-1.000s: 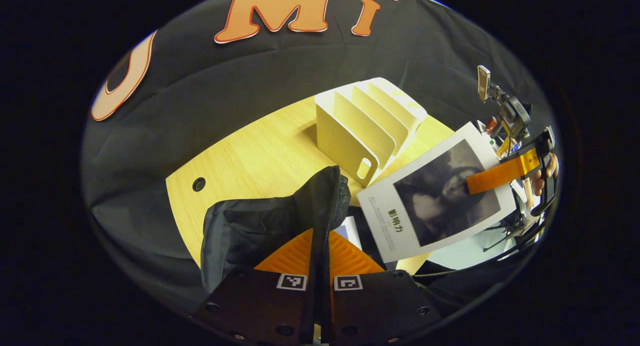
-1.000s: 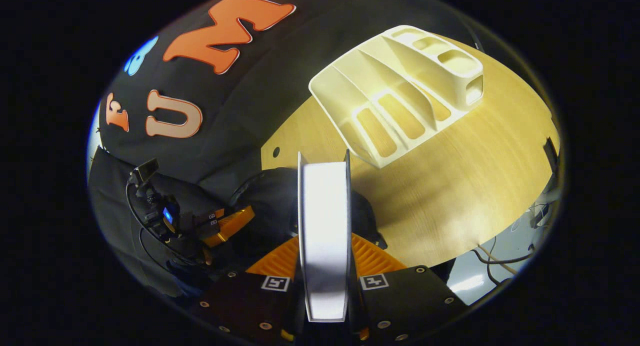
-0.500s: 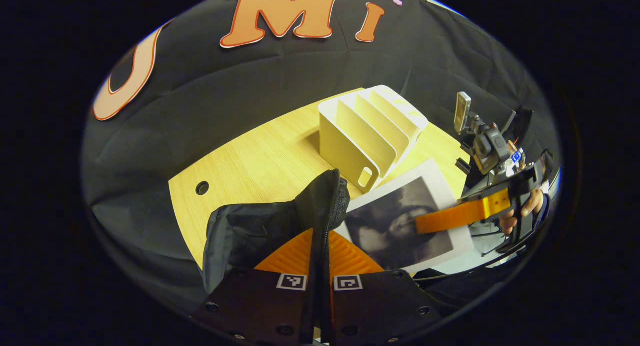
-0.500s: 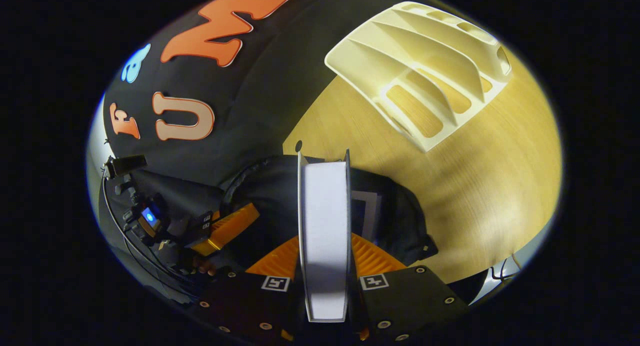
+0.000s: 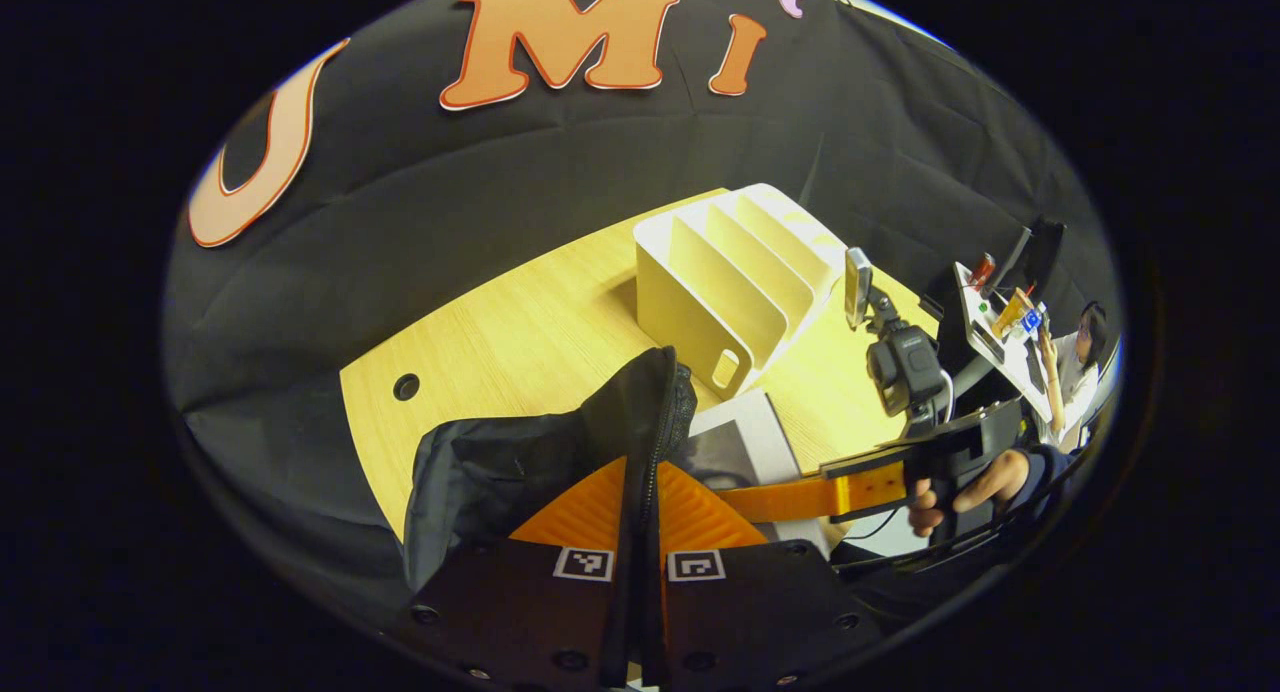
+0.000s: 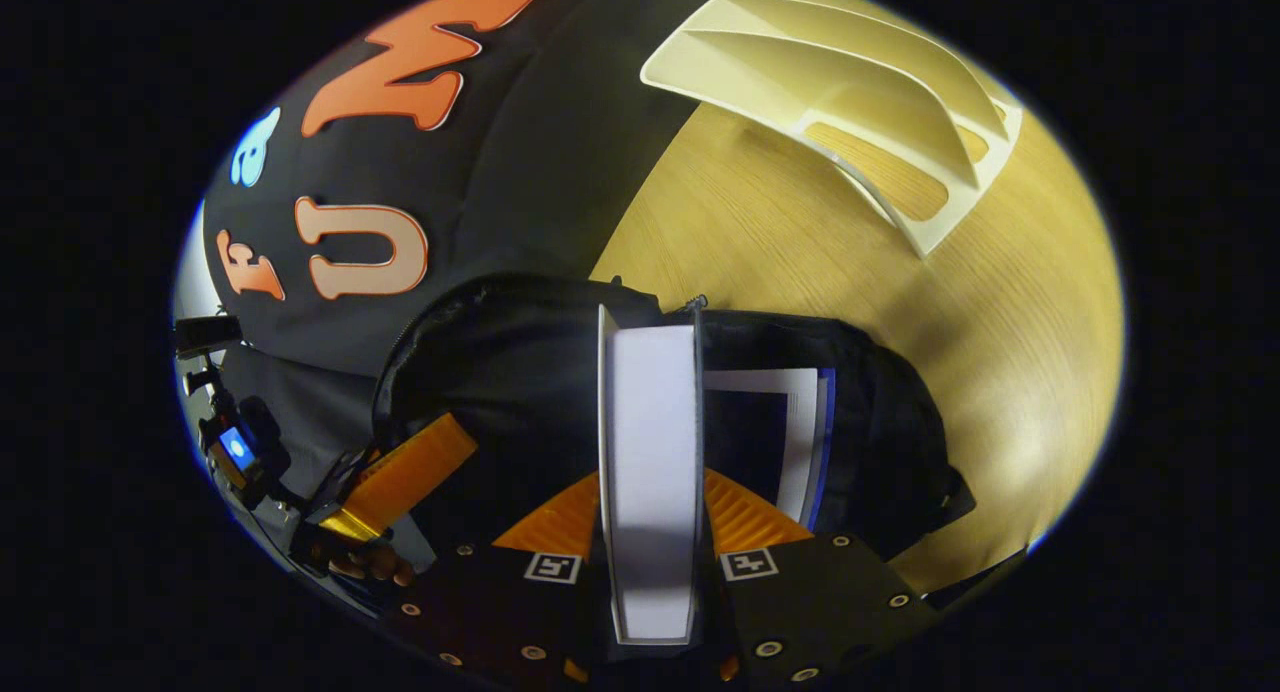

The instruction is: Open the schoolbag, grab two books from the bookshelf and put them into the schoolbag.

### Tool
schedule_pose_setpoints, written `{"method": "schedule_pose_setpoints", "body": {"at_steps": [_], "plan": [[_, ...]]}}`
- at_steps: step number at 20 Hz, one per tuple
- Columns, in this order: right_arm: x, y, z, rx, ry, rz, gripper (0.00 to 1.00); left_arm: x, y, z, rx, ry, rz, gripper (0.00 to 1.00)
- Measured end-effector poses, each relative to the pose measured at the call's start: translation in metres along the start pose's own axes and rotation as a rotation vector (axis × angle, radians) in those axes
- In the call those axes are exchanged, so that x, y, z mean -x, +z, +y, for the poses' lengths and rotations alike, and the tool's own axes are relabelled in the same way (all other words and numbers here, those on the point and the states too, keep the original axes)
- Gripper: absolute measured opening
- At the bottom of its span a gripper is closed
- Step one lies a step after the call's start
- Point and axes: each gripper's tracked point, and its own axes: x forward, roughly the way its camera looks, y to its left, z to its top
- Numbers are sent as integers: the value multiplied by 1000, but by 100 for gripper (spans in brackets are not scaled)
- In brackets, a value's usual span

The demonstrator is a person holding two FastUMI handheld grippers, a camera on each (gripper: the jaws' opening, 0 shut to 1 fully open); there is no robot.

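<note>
Now, L gripper (image 5: pixel 640 532) pinches schoolbag (image 5: pixel 520 472) flap edge, lifting it so the mouth stays open. Bookshelf (image 5: pixel 735 272) stands behind bag on table (image 5: pixel 520 332), slots bare. R gripper (image 6: pixel 650 512) clamped on 2nd book (image 6: pixel 650 472), edge-on, entering bag mouth beside 1st book (image 6: pixel 790 422) already inside. Judgement: release next.

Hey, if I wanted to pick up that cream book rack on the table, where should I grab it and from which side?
Grip the book rack by one of its thin upright dividers, coming down from above. The slots are empty, so jaws can straddle a wall. The cutout in its near end panel also looks like a handle.
</note>
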Motion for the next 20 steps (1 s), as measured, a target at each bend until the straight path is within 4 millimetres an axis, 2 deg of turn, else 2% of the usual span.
{"method": "schedule_pose_setpoints", "body": {"at_steps": [6,9,10,11,13,14,15,16,17,18,20], "plan": [[-32,-17,-8,-50,37,5,36,0,0,-12,1,-16,-2,6],[-40,-14,-6,-63,43,0,36,1,-3,-11,19,-18,-7,6],[-40,-13,-6,-60,39,10,29,1,-2,-9,23,-15,-12,6],[-40,-13,-8,-58,23,8,36,1,-2,-8,29,-11,-17,6],[-41,-10,-21,-17,-46,9,42,0,-4,-6,52,-6,-21,6],[-35,-10,-26,5,-70,12,68,-2,-6,-5,67,-6,-23,6],[-32,-8,-31,22,-94,11,60,-2,-8,-6,76,-8,-23,6],[-26,-5,-37,41,-120,9,63,-3,-10,-7,84,-8,-21,6],[-22,-3,-44,67,-148,3,87,-5,-11,-9,85,-8,-20,6],[-17,0,-50,89,-176,-2,97,-6,-12,-10,78,-4,-19,6],[-6,9,-55,118,-201,-14,98,-7,-14,-12,63,5,-16,6]]}}
